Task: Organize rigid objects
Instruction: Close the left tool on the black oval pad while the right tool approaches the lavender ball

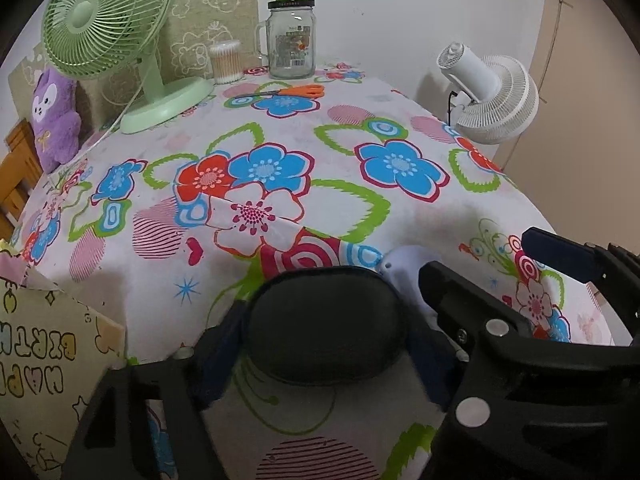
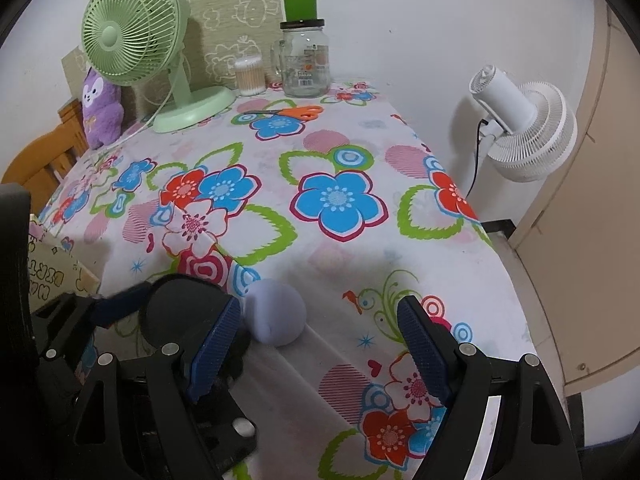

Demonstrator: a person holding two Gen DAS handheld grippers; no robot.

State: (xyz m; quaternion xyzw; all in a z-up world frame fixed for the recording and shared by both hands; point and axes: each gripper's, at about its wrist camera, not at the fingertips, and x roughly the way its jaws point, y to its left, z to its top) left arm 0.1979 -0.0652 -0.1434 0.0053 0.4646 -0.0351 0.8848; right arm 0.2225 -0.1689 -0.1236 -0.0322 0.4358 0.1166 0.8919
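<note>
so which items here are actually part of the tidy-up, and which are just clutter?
In play:
- black oval case, between the left gripper pads
- pale round object beside it
- right gripper, open, holding nothing

Lying about:
- green fan
- glass jar
- cotton swabs
- orange scissors
- purple plush
- white fan

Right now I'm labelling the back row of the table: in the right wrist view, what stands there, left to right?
Purple plush toy → green fan → cotton swab tub → glass jar.
</note>
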